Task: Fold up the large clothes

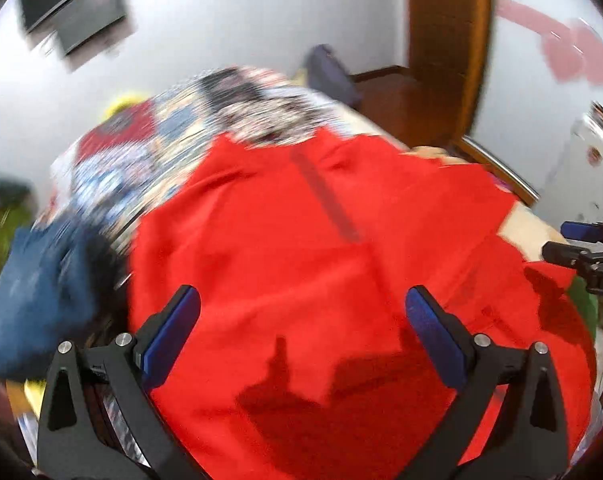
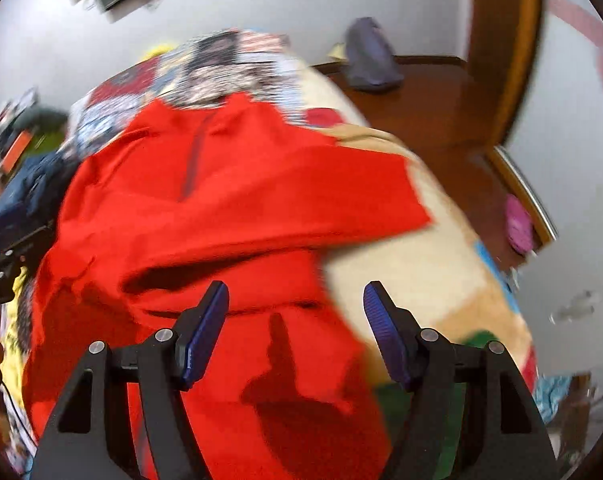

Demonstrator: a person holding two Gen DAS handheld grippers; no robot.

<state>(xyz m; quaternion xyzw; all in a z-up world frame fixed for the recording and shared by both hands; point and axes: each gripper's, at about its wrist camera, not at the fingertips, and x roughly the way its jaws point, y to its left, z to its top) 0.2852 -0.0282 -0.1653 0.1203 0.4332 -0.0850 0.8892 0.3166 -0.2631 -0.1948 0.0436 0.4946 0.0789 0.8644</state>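
A large red garment [image 1: 301, 208] with a dark zip strip [image 1: 325, 196] lies spread over the bed. My left gripper [image 1: 301, 296] hangs above its near part, open wide, with nothing between its blue pads. In the right wrist view the red garment [image 2: 221, 200] is rumpled, with a fold running across it and its right edge lying on the cream blanket. My right gripper [image 2: 296, 288] is open above that edge and holds nothing. The right gripper [image 1: 555, 239] also shows at the far right of the left wrist view, beside the cloth.
A patterned bedspread [image 1: 161, 152] covers the far part of the bed, and a cream blanket [image 2: 401, 272] its right side. Dark blue clothes [image 1: 41, 280] are piled on the left. Beyond the bed are a wooden floor [image 2: 441, 100], a purple bag [image 2: 371, 56] and a pink slipper [image 2: 519, 224].
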